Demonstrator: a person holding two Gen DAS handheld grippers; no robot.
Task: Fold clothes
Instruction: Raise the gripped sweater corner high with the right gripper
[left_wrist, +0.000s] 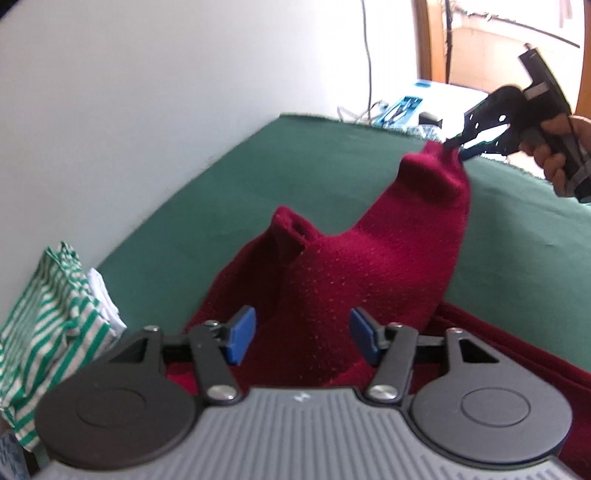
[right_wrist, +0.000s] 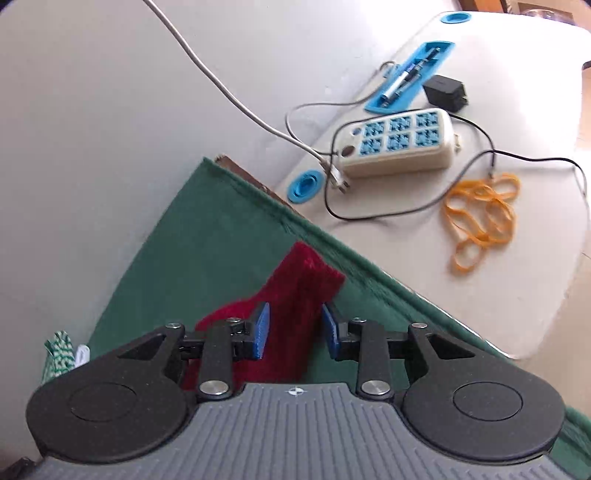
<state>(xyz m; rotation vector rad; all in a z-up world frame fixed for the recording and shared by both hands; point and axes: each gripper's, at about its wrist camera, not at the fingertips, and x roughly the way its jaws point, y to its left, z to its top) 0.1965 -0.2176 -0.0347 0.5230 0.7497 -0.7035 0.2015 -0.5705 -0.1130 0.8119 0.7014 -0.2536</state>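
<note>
left tool (left_wrist: 297, 334) released, pads astride my maroon sweater (left_wrist: 369, 258); right tool (left_wrist: 456, 146) pinches its raised cuff. risk: shallow pinch slips, sleeve drops onto green surface (left_wrist: 258, 177).

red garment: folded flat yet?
No. The red garment is lifted and draped, its corner pinched by the right gripper above the green cloth.

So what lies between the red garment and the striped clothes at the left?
Only bare green cloth separates the red garment from the striped clothes, per the left wrist view.
</note>
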